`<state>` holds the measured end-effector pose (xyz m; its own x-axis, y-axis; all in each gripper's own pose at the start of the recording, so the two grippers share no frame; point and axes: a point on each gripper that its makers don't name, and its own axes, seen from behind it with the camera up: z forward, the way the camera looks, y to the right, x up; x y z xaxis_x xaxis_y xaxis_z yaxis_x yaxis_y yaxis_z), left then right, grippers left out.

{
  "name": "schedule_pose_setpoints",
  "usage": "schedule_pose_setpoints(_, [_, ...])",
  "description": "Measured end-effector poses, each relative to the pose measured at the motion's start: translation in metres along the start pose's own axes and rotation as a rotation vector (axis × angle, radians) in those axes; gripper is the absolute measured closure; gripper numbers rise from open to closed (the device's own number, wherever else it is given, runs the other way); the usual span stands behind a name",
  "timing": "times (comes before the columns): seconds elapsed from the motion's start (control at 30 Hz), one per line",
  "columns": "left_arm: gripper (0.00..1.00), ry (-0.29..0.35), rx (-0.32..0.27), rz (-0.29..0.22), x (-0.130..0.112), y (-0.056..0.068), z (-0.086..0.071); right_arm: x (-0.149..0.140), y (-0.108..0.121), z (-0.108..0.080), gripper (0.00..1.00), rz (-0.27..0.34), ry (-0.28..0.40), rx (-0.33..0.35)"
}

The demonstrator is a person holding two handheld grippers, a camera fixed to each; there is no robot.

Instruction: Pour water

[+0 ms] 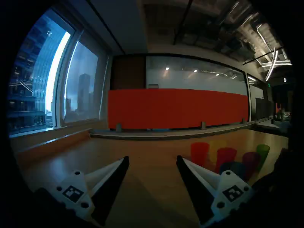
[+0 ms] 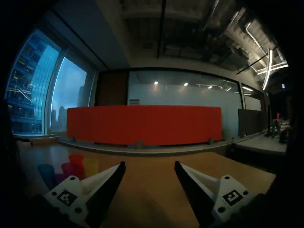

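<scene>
The left gripper [image 1: 152,157] and right gripper [image 2: 149,163] hover spread and empty over the table [image 1: 152,199], near coloured cups [image 1: 225,155] that look light, stiff and easily tipped, best pinched mid-wall.

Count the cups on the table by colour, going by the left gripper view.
orange cup: 1
yellow cup: 1
red cup: 1
blue cup: 1
purple cup: 1
green cup: 1
Total: 6 cups. The light is dim, so the hues are approximate.
</scene>
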<state>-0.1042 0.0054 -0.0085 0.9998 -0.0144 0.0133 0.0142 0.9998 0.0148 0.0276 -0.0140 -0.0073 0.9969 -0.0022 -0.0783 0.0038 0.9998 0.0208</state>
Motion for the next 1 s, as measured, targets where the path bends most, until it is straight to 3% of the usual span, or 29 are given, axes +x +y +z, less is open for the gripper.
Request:
schedule_pose_setpoints(0.3, [0.07,0.0,0.0,0.0,0.0,0.0,0.0,-0.015,0.003,0.003,0.0,-0.023,-0.034,-0.006])
schedule_pose_setpoints(1.0, [0.07,0.0,0.0,0.0,-0.001,0.0,0.0,-0.029,0.008,0.006,0.0,0.004,-0.078,-0.016])
